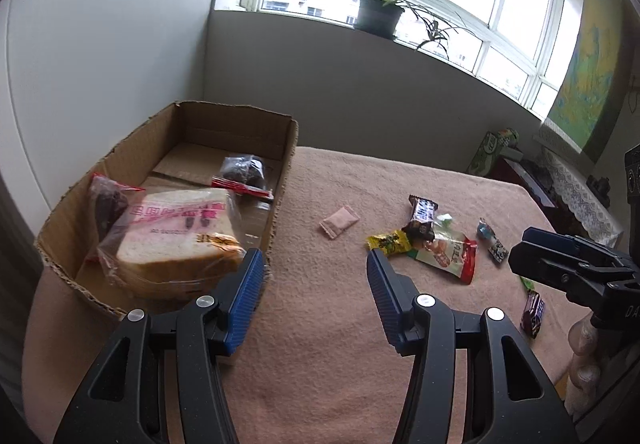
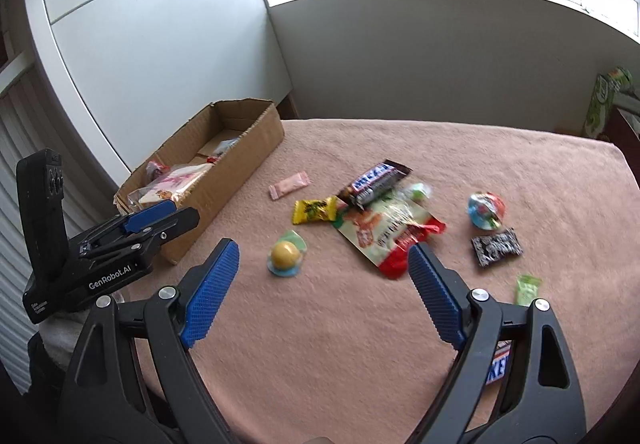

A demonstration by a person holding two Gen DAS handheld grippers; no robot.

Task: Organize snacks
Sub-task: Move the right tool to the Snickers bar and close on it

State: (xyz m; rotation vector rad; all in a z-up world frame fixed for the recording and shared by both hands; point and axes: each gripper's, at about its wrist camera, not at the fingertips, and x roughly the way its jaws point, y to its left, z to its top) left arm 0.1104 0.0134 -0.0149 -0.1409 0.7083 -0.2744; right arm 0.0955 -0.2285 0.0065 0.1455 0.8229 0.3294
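Brown open cardboard box (image 2: 224,164): both blue-padded grippers, left (image 1: 316,276) and right (image 2: 324,268), gape wide and empty; slick red-green foil snack pouch (image 2: 384,232) right of it may slip when pinched.

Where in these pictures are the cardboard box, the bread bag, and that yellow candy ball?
cardboard box (image 1: 286,148): left wrist view, on its right side wall.
bread bag (image 1: 176,240): left wrist view, on the slice's pale face.
yellow candy ball (image 2: 285,255): right wrist view, on the ball's middle.

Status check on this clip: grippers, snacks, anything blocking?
Left gripper and right gripper: jaws open, empty. Bread in box; Snickers and others loose on cloth. Nothing blocking.
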